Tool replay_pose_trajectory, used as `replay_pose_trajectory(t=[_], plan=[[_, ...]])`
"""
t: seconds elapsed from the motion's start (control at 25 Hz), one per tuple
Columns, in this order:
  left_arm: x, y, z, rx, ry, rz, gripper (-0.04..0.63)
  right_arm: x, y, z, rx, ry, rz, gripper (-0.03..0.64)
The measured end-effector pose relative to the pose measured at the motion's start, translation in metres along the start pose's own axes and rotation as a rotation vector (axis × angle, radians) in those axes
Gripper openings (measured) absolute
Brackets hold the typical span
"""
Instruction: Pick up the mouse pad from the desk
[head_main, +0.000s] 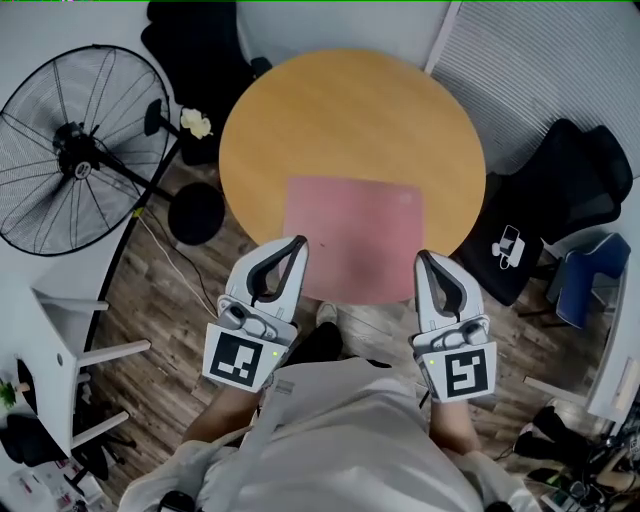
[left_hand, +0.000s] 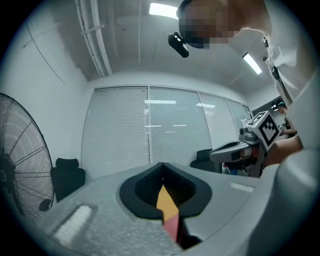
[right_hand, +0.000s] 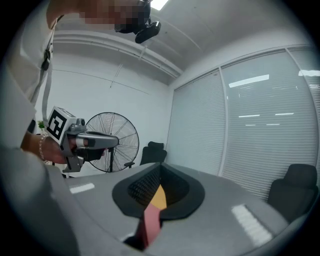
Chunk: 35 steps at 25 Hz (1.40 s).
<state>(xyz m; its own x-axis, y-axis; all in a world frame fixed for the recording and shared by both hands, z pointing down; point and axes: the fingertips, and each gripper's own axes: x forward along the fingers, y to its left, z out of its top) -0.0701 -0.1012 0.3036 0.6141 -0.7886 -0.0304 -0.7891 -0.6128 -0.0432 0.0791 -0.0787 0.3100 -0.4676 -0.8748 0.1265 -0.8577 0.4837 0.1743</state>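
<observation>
Wood-plank flooring spread beneath a round, tan wooden table, seen steeply from above in the head view. To the table's left stood a large black pedestal fan with a round wire cage, and to its right a black office chair. At the bottom of that view was the person's white shirt. A flat, rectangular pink mouse pad lay on the near half of the table, its near edge reaching the table's near rim. The grey left gripper pointed at the pad's near left corner and the grey right gripper at its near right corner, each tip just beside the pad; whether either touched it could not be told. In both gripper views the jaws were pressed together with nothing pinched between them, and only a thin slit between them showed a sliver of tan table and pink pad beyond. Closed white blinds lined the far wall in the left gripper view.
</observation>
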Motion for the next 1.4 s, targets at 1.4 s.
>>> replay_pose_trajectory(t=[1.4], plan=[[0.012, 0.037, -0.238, -0.118, 0.349, 0.053, 0.072, 0.028, -0.06, -0.213, 0.139, 0.326, -0.013, 0.052]])
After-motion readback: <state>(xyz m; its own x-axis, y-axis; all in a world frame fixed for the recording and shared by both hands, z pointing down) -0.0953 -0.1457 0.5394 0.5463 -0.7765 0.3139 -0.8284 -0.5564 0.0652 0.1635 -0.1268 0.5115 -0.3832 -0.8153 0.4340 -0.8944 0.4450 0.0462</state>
